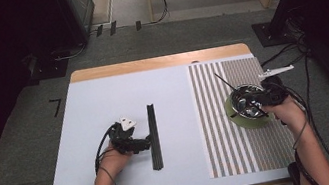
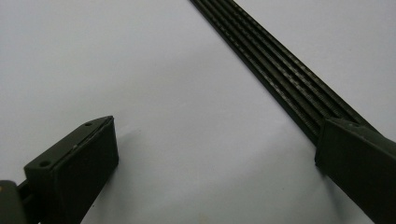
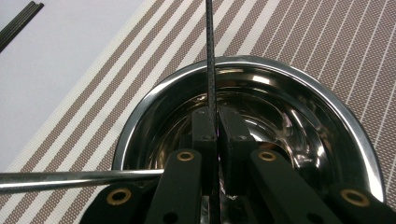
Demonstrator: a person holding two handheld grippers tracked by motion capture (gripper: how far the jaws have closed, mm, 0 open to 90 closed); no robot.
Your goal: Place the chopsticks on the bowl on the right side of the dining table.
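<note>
1. Over the steel bowl (image 3: 243, 140) on the striped mat (image 1: 244, 125), my right claw (image 3: 217, 135) has its jaws pressed together on a thin black rod (image 3: 210, 51), which runs up past the bowl's far rim.
2. Well to the left of the bowl, on the bare white desk (image 1: 103, 102), my left claw (image 2: 215, 154) stands with jaws wide apart. One jaw touches the bundle of black rods (image 2: 280, 65); the other rests on open desk, so nothing is gripped.
3. I judge the step in hand to be carrying one rod to the bowl. The next move calls for lowering it and parting the right jaws.
4. From the high view I see how far the bundle (image 1: 153, 135) lies from the bowl (image 1: 249, 103). My right claw view adds a shiny metal bar (image 3: 70, 179) lying across the bowl's left rim.
</note>
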